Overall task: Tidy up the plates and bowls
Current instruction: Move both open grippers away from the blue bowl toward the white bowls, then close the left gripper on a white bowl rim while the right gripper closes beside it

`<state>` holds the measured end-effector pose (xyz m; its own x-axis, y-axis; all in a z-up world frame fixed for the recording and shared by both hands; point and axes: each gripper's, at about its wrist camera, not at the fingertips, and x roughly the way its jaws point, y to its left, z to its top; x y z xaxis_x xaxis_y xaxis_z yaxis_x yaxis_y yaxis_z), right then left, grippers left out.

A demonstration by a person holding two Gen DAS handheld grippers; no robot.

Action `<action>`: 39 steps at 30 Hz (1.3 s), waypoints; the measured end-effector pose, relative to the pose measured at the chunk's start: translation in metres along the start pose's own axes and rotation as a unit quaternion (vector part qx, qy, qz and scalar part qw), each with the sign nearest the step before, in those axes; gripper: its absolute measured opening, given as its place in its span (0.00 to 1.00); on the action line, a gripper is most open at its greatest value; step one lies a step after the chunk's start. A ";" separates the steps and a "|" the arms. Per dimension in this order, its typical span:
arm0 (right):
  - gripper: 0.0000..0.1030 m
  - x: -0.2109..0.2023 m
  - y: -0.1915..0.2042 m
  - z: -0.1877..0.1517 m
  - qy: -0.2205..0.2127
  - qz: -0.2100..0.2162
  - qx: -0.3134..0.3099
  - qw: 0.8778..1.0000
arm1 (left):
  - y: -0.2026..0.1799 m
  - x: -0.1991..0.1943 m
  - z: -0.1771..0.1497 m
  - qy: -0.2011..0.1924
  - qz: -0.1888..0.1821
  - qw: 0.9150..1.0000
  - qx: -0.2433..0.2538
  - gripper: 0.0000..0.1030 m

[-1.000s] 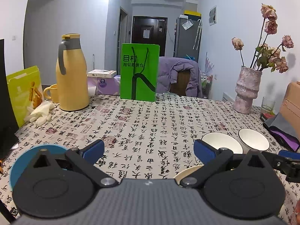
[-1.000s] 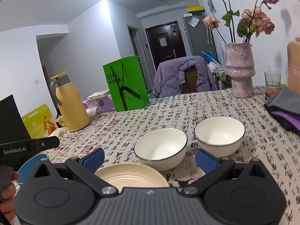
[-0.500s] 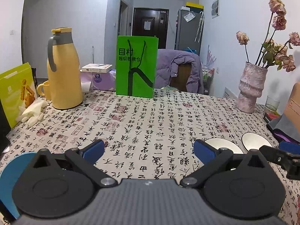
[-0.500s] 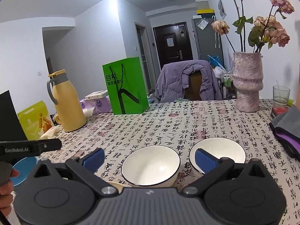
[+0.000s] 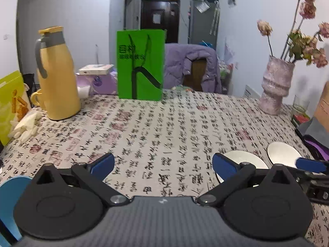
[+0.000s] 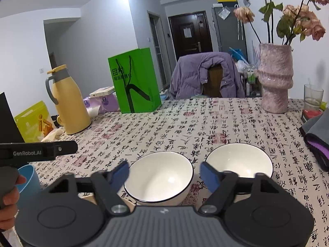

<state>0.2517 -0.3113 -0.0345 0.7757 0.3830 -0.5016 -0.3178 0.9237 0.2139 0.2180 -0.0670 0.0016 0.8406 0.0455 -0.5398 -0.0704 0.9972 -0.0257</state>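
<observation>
Blue plate [image 5: 12, 187]: at the near left edge of the table, mostly hidden behind the left gripper's body; only a rim sliver shows.
Left gripper [image 5: 163, 163]: jaws wide apart with nothing between them, just bare patterned tablecloth [image 5: 164, 127] ahead.
Left hand [image 6: 9, 199]: seen from the right camera at the table's left edge, wrapped round the handle.
Cream plate [image 6: 89, 197]: a thin pale edge peeking out under the right gripper, toward the near edge of the table; most of it is hidden.
Right gripper [image 6: 164, 174]: jaws closing, pads still clear of any surface; the near bowl's rim sits between them.
Near bowl [image 6: 158, 177]: white with a dark rim, upright, straight ahead of the right jaws and slightly left of their midline. It is round, so no long axis matters; the rim wall is what the pads would meet.
Far bowl [image 6: 239, 160]: same kind, just beside the near bowl on its right, toward the right edge of the table, apart from it by a narrow gap.
Nearer hand: the right, by a wide margin; from the left camera both bowls lie off to the right, beyond that gripper's right finger.
Likely step: I would judge the right gripper is taking the near bowl to nest it with its neighbour.
Background: yellow jug [image 6: 65, 100], green bag [image 6: 135, 82] and vase [image 6: 274, 78] line the far edge.
</observation>
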 end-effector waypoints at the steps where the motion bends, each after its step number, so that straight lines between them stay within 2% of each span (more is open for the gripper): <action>1: 0.57 0.001 -0.001 0.001 0.004 -0.001 0.001 1.000 | -0.002 0.002 0.000 0.006 -0.003 1.000 0.004 1.00; 4: 0.46 0.006 -0.005 0.003 0.013 -0.004 0.004 1.000 | -0.008 0.008 0.001 0.015 -0.007 1.000 0.013 1.00; 12: 0.27 0.027 -0.016 0.006 0.042 -0.007 0.015 0.999 | -0.023 0.022 0.003 0.029 -0.014 0.999 0.024 1.00; 29: 0.26 0.060 -0.021 -0.004 0.105 -0.025 0.032 0.994 | -0.057 0.075 0.002 0.105 -0.036 0.993 0.035 0.80; 39: 0.26 0.088 -0.022 -0.008 0.128 -0.037 0.046 0.990 | -0.065 0.108 -0.007 0.159 -0.039 0.986 0.020 0.59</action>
<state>0.3221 -0.2978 -0.0902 0.6269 0.3150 -0.7126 -0.2058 0.9491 0.2385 0.3098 -0.1273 -0.0609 0.6319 -0.0458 -0.7737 0.0147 0.9988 -0.0472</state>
